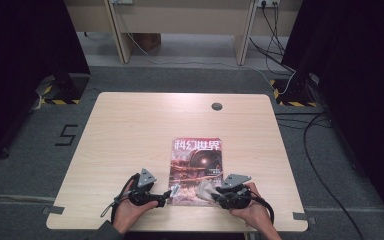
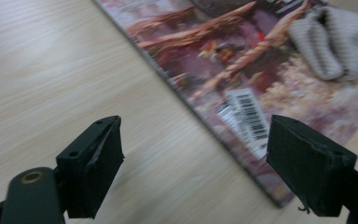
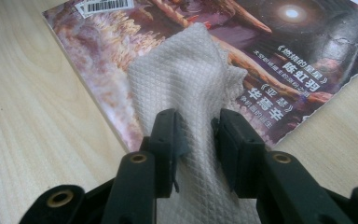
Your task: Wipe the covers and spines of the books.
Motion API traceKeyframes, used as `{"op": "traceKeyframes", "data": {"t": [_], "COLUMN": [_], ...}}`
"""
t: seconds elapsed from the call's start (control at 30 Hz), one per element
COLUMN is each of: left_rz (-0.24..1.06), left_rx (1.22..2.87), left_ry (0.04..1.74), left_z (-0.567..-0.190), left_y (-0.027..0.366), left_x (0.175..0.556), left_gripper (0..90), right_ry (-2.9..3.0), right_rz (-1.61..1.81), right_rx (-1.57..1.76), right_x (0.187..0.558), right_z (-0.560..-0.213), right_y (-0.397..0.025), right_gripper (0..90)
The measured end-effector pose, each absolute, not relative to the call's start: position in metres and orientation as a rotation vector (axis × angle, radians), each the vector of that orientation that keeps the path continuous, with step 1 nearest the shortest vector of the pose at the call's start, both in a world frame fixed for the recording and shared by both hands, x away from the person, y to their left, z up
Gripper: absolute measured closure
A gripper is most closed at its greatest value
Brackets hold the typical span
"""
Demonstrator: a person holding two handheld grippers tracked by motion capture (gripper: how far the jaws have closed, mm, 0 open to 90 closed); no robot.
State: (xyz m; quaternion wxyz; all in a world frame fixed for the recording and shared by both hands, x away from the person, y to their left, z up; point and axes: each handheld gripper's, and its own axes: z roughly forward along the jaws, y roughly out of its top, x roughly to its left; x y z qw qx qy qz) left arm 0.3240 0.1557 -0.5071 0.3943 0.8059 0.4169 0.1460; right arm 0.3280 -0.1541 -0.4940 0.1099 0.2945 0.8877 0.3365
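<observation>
While your right gripper [image 3: 196, 140] pinches the beige cloth [image 3: 186, 84] on the magazine [image 1: 196, 170], near the desk's [image 1: 130, 130] front edge, your left gripper [image 2: 193, 163] gapes wide, holding nothing.

Light wood table [image 1: 130, 130] on grey carpet [image 1: 25, 165] (taped 5 [image 1: 66, 135]) — black curtains [image 1: 20, 45] flank it.

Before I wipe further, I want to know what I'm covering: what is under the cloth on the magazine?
The cloth, pinched in the right gripper, lies on the magazine cover's lower part. Barcode and Chinese titles show beside it; the artwork beneath is hidden.
</observation>
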Motion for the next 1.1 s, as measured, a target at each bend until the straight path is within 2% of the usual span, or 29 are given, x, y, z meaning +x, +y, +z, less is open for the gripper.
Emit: {"op": "traceKeyframes", "data": {"t": [0.13, 0.73, 1.1], "left_rz": [0.389, 0.372, 0.381], "left_rx": [2.123, 2.111, 2.115], "left_ry": [1.014, 1.028, 1.029], "left_z": [-0.512, -0.515, -0.515], "left_y": [0.144, 0.145, 0.145], "left_x": [0.322, 0.323, 0.323], "left_gripper": [18.0, 15.1, 14.3], "right_ry": [2.594, 2.458, 2.587], "right_rz": [0.976, 0.868, 0.949], "right_rx": [0.88, 0.972, 0.73], "right_x": [0.337, 0.412, 0.396], "right_z": [-0.494, -0.493, -0.496], "right_y": [-0.151, -0.135, -0.073], "right_gripper": [67.4, 67.9, 69.0]}}
